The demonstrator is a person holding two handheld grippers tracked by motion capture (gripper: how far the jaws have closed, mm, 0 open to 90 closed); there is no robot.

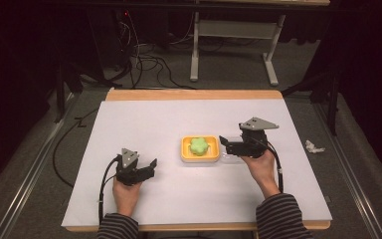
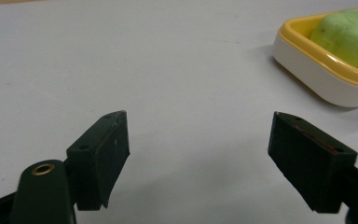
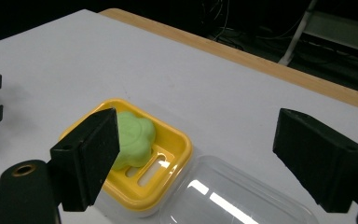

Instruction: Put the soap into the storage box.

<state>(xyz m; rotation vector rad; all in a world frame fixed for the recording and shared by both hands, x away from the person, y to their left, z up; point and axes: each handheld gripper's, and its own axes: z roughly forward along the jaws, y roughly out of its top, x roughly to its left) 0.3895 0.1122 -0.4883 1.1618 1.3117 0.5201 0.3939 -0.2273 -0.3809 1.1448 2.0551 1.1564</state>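
Note:
A yellow soap dish (image 1: 185, 155) sits at the middle of the white table and holds a green flower-shaped soap (image 1: 197, 145). A clear plastic lid (image 1: 231, 157) lies against the dish's right side. My right gripper (image 1: 224, 141) hovers open over that lid, its jaws pointing left at the dish. In the right gripper view the soap (image 3: 135, 135), the dish (image 3: 182, 144) and the lid (image 3: 228, 196) lie between and below my open right gripper (image 3: 196, 154). My left gripper (image 1: 152, 165) is open, low on the table, left of the dish (image 2: 317, 77) and apart from it.
The white table top (image 1: 179, 194) has a wooden far edge (image 1: 194, 94). A crumpled white scrap (image 1: 314, 147) lies on the floor to the right. Cables (image 1: 144, 62) and a grey frame (image 1: 234, 30) stand beyond the table.

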